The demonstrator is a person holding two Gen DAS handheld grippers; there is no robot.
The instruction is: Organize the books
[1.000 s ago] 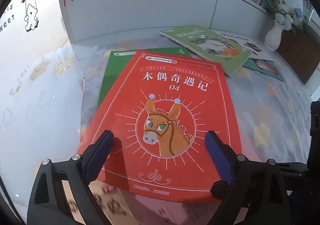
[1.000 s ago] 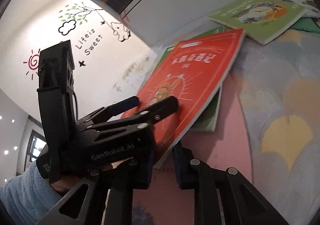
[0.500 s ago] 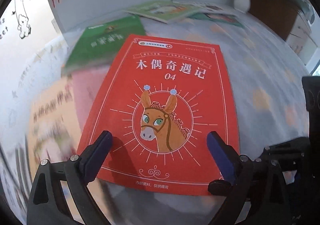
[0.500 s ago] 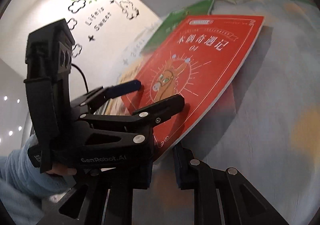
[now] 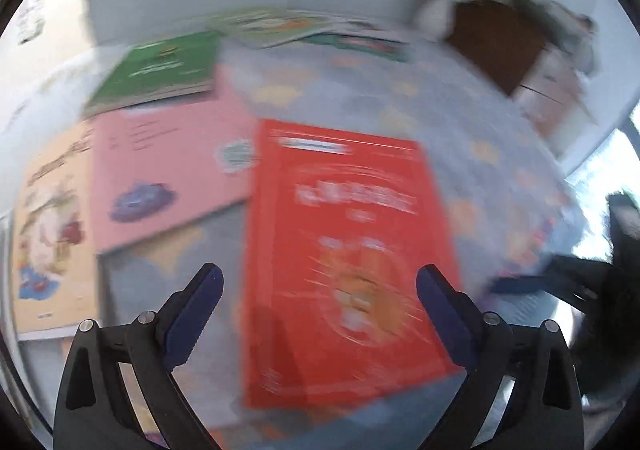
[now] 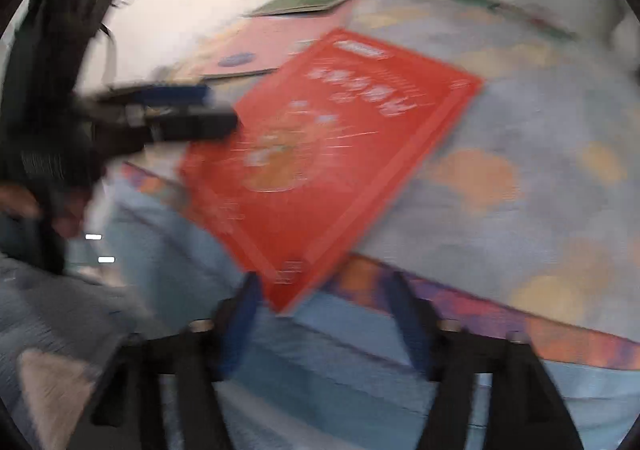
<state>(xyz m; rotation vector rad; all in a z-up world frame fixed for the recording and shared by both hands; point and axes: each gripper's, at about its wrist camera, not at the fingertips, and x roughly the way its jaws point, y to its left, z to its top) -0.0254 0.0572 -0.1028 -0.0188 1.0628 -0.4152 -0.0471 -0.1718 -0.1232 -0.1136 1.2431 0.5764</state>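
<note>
A: Found the thin red paperback book with the orange donkey cover (image 5: 344, 250) where?

B: Flat on the cloth-covered desk (image 5: 480, 121), straight ahead of the left claw (image 5: 320, 282) and below it. Saw its long axis running away from that claw, leaning slightly, short edge nearest.

A: And read the left claw how?

B: Wide apart and opening further, clamped on nothing. Saw the cover framed between the blue pads (image 5: 200, 302) but untouched, as far as could be told through the blur.

A: Right claw (image 6: 324, 294)?

B: Opening too, gripping nothing. Caught only the book's near corner just ahead of its tips.

A: Judged which hand nearer?

B: Right one to that corner; left one squarer to the short edge. Reckoned any fresh grip would hinge on that corner.

A: Gained what from the right wrist view?

B: Showed the corner apparently poking past the desk's edge, over the colourful border, hidden in the left view.

A: And from the left view alone?

B: Picked out the neighbours: a flat pink book (image 5: 168, 169) just beside the red one, a green book (image 5: 160, 69) beyond, a yellow picture book (image 5: 52, 230) furthest left. Could not tell whether pink and red touched.
</note>
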